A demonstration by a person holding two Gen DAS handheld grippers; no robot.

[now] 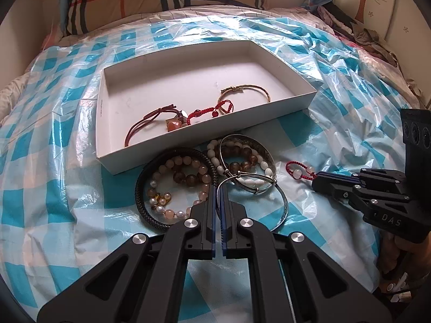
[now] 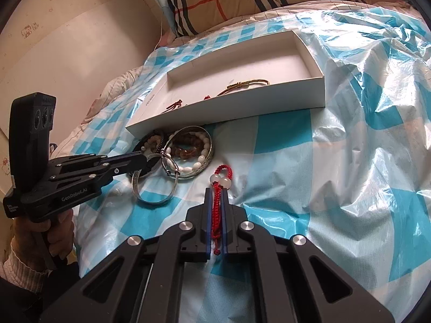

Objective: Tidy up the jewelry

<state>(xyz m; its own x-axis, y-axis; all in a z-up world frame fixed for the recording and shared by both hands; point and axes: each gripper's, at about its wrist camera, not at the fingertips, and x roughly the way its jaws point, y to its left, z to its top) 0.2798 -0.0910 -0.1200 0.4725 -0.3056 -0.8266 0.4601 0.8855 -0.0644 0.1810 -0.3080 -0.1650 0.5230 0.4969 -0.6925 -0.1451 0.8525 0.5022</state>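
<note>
Pinching the red cord bracelet at lower centre, the right tongs ready it for the white box; the left tongs clamp a silver bangle from the pile.

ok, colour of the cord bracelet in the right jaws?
Red cord bracelet with two whitish beads; clearest in right wrist view.

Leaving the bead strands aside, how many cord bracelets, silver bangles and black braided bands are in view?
Cord bracelets: 4, three in the white box, one in the right tool
Silver bangles: 3
Black braided band: 1
Total: 8
</note>
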